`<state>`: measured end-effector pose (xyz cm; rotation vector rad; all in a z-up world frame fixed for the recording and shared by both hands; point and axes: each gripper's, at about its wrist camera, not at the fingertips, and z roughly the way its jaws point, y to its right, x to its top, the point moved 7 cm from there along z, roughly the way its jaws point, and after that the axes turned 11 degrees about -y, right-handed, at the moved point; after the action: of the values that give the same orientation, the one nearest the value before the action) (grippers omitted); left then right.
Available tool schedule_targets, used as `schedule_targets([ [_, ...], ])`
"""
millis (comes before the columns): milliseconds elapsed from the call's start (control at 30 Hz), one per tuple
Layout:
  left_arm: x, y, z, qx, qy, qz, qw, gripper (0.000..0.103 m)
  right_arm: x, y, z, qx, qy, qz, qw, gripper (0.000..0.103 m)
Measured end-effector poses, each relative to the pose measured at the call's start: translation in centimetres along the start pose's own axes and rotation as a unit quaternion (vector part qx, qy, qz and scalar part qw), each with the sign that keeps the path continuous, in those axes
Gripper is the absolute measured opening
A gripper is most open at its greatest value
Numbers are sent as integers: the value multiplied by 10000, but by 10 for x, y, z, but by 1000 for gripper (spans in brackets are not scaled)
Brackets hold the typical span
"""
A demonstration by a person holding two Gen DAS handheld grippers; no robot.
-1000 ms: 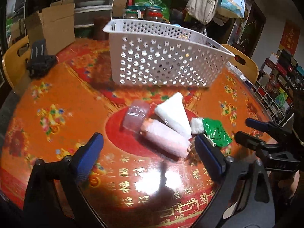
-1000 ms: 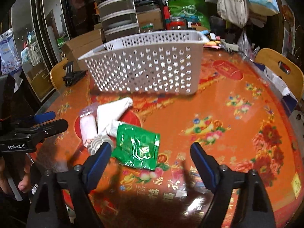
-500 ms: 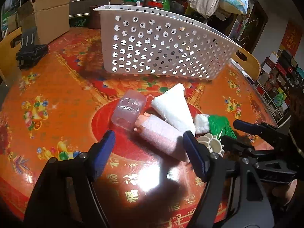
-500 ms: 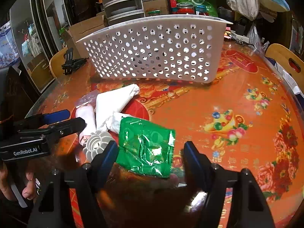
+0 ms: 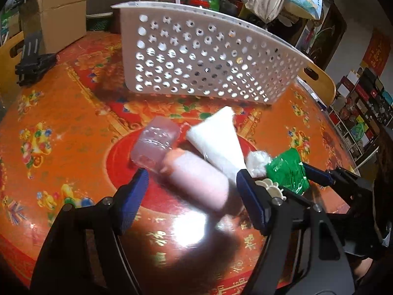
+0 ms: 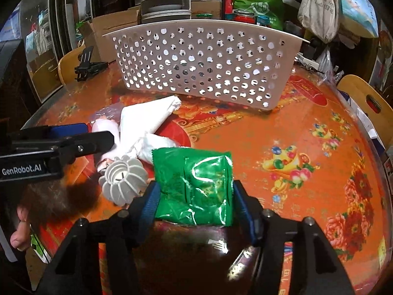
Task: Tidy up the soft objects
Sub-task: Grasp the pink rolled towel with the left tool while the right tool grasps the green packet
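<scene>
A pink roll (image 5: 199,179) lies between the fingers of my left gripper (image 5: 194,191), which is still open around it. Beside it lie a clear soft pack (image 5: 154,145), a white cone-shaped bag (image 5: 216,137) and a small white wad (image 5: 256,163). My right gripper (image 6: 194,196) has closed on the green foil packet (image 6: 196,186), both pads touching its sides; the packet also shows in the left wrist view (image 5: 288,172). A white ribbed plastic piece (image 6: 122,179) lies left of the packet. The white perforated basket (image 5: 203,64) stands behind the pile.
The round table has an orange and red patterned top (image 6: 294,147). A black clip stand (image 5: 34,61) sits at the far left. Cardboard boxes (image 5: 56,14), bags and wooden chairs (image 6: 368,103) ring the table.
Both grippers moved forward and down. The left one narrowed around the pink roll. The right one closed its fingers from wide open onto the green packet.
</scene>
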<state>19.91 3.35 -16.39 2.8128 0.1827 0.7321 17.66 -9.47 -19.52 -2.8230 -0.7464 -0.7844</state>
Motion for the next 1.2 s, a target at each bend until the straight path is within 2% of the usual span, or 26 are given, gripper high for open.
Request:
schedule_targets([
  [300,-4,7,2,90,31,18,10000,63,-5,4,-4,20,73,14,10000,52],
  [367,-5,7,-1,107,82,1,9999,58,-6,5,-5,29,90,26,10000,52],
  [433,-6,4,-5,110,162,-1,9998,45,-7,5,-6,62,104,50,9999,51],
  [567,-6,2,-10,43,215,10,9998,39,-9,7,-8,139,136,105,9998,50],
  [633,-6,1,-11,-192,185,-54,9996,33,-10,8,-9,152,134,112,9997,50],
  [700,-7,0,-10,-348,115,-131,9992,33,-11,9,-9,169,134,132,9997,50],
  [1000,-7,-2,-3,-619,-199,-397,9971,37,-12,11,-10,179,130,192,9996,50],
  [1067,-8,2,-3,-490,-195,-342,9980,37,-13,11,-10,187,133,193,9995,50],
  [1200,-11,10,-3,-335,-140,-235,9991,30,-13,13,-10,225,159,244,9993,50],
])
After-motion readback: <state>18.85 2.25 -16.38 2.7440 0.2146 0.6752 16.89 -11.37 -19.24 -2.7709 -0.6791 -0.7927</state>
